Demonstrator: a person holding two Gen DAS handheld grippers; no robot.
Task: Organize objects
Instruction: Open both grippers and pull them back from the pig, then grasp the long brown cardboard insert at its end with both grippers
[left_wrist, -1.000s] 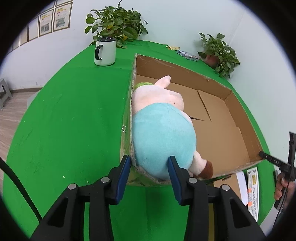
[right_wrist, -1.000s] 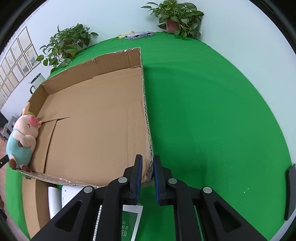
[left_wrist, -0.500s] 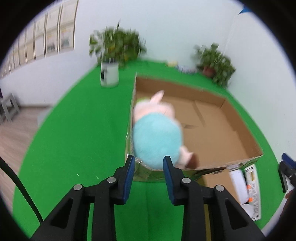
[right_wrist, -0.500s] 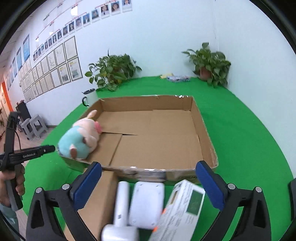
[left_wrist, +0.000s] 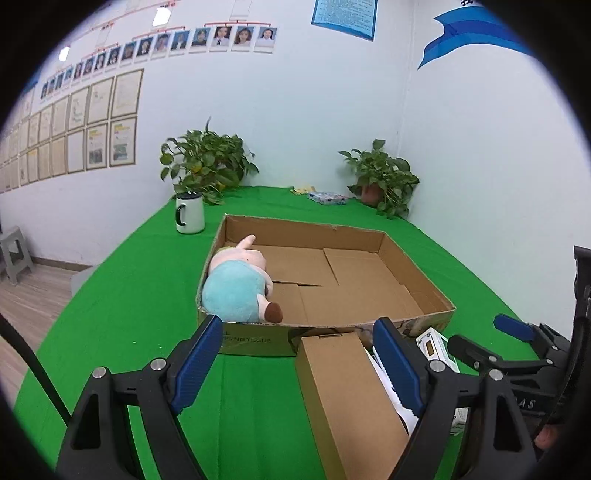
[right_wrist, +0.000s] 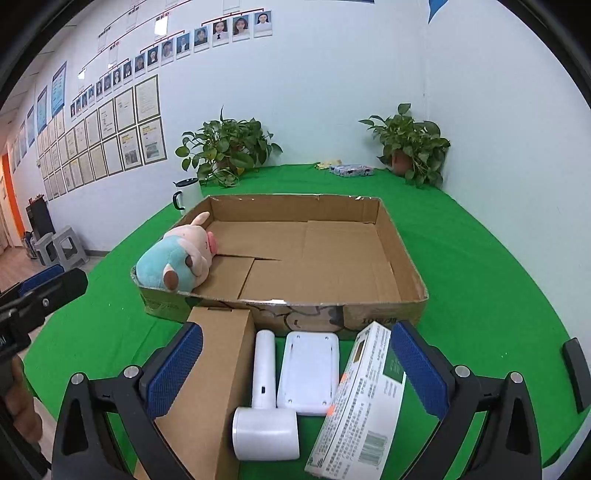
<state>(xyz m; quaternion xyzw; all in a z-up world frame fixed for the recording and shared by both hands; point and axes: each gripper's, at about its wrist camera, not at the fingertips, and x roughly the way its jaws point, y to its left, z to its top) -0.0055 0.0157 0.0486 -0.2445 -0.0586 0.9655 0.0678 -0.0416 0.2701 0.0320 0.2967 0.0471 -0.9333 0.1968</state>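
Observation:
A shallow cardboard tray (left_wrist: 417, 266) (right_wrist: 400, 254) sits on the green table. A plush pig in a blue shirt (left_wrist: 236, 284) (right_wrist: 177, 260) lies in its near left corner. In front of the tray lie a brown carton (left_wrist: 343, 391) (right_wrist: 210, 373), a white hair-dryer-shaped device (right_wrist: 264, 402), a flat white device (right_wrist: 308, 371) and a green-and-white printed box (right_wrist: 364, 402) (left_wrist: 436, 345). My left gripper (left_wrist: 299, 362) is open and empty, above the table by the carton. My right gripper (right_wrist: 295, 376) is open and empty, over the loose items.
A white mug (left_wrist: 189, 214) (right_wrist: 186, 192) stands left of the tray at the back. Two potted plants (left_wrist: 207, 166) (left_wrist: 382, 181) and a small packet (left_wrist: 327, 197) are at the far edge. Grey stools (right_wrist: 61, 245) stand on the floor at left.
The left gripper has let go of the plush pig, pulled back and opened wide. The right gripper has released the tray's edge, opened wide and drawn back over the loose items.

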